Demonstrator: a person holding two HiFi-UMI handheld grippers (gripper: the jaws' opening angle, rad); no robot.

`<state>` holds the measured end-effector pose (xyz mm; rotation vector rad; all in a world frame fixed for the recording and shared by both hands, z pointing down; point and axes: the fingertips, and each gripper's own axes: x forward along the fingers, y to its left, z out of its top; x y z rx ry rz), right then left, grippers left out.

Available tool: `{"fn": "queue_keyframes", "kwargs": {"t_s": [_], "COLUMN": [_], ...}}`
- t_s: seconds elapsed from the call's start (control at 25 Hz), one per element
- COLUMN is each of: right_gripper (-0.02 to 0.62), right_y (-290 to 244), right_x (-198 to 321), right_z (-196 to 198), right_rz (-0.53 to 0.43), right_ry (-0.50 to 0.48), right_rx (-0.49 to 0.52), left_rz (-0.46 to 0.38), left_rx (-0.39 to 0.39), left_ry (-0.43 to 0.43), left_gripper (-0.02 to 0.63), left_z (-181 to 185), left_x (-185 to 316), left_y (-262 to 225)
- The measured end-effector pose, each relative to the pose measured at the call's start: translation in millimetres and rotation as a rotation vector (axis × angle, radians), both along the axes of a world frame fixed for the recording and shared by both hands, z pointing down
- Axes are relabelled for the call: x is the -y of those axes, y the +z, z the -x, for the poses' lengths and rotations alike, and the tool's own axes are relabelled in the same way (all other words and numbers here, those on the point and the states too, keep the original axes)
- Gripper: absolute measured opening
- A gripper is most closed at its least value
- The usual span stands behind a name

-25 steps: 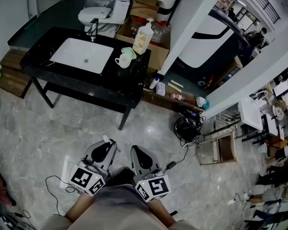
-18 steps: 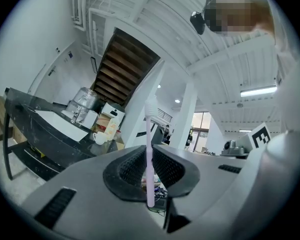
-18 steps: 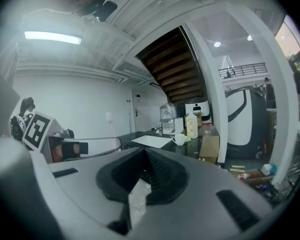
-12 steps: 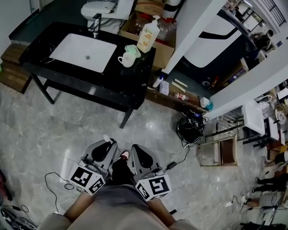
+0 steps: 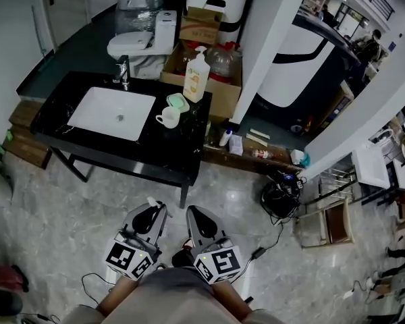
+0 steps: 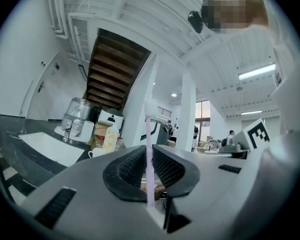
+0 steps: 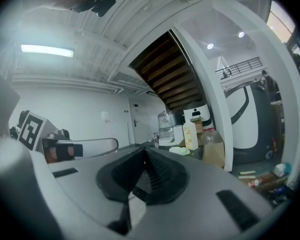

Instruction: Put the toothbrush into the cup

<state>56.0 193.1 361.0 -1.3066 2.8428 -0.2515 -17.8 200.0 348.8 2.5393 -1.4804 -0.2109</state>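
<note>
A white cup (image 5: 167, 119) stands on the black sink counter (image 5: 155, 150), beside a green soap dish (image 5: 178, 102). Both grippers are low in the head view, over the floor and well short of the counter. My left gripper (image 5: 154, 210) is shut on a pale pink toothbrush (image 6: 149, 154), which stands upright between its jaws with the bristle head (image 6: 150, 109) on top. In the left gripper view the cup (image 6: 94, 153) shows small and far off to the left. My right gripper (image 5: 193, 214) is shut with nothing in it, as the right gripper view (image 7: 144, 156) shows.
The counter holds a white basin (image 5: 112, 114) with a tap (image 5: 124, 71) and a soap bottle (image 5: 196, 76). Cardboard boxes (image 5: 201, 25) and a toilet (image 5: 136, 42) stand behind it. A white pillar (image 5: 266, 39) rises to the right. Cables (image 5: 270, 231) lie on the marble floor.
The counter has slid lower in the head view, so it now lies closer to the grippers. Both grippers keep their place and stay shut, the left one still on the toothbrush.
</note>
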Motion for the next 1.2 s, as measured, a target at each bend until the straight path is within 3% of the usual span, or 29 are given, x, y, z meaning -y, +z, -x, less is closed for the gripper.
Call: {"fn": "queue_keyframes", "kwargs": {"t_s": [0.72, 1.2], "right_gripper": [0.006, 0.006], "right_y": [-8.8, 2.5], "right_x": [92.9, 128.3], "right_z": [-38.6, -24.7], "right_rz": [0.011, 0.047], "right_ry": [-0.057, -0.095], "right_rx": [0.073, 0.04], "left_rz": [0.002, 0.049], "left_rx": [0.03, 0.0], "left_ry": [-0.051, -0.049], "left_gripper": [0.044, 0.044], "left_z": [-45.0, -38.8], "left_x": [93.0, 129.1], "left_y": [-14.1, 1.4]}}
